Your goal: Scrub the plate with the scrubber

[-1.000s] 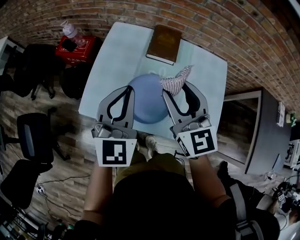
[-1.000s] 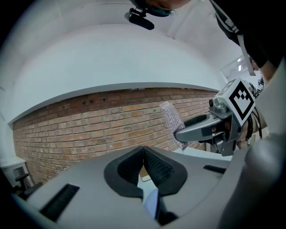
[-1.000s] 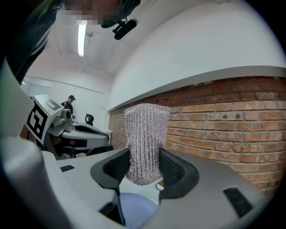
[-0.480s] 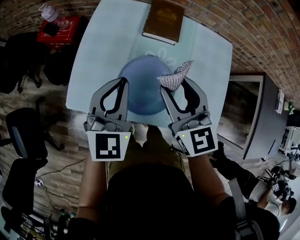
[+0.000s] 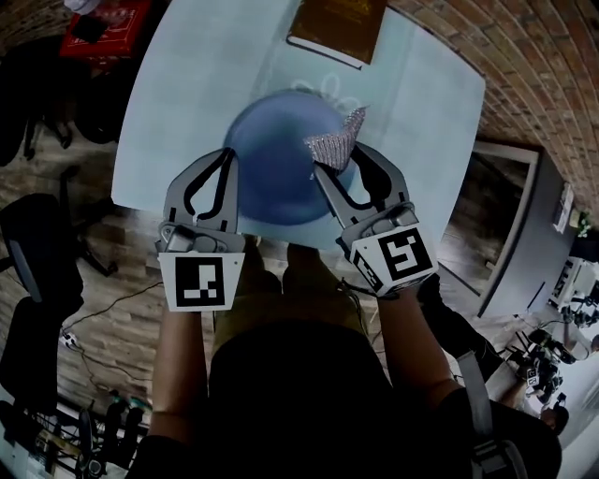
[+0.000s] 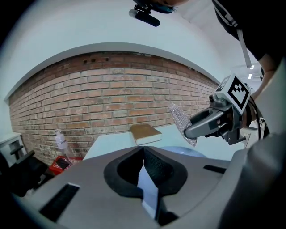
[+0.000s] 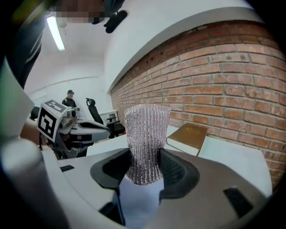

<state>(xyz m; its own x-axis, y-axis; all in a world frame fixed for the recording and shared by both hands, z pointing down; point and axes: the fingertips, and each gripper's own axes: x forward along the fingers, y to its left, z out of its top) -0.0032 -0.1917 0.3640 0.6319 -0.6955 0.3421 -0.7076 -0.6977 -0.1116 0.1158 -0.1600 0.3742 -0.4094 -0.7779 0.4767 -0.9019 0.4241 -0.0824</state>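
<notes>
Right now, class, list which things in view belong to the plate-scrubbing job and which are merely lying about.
Job in hand: blue plate; silver scrubber, clamped in the jaws of the right gripper.

Lying about: brown book; red box; bottle; office chair.

The plate is round and plain blue, lying on the pale table near its front edge. The scrubber, a silvery mesh pad, sticks up from my right gripper, pinched between its jaws over the plate's right side.
</notes>
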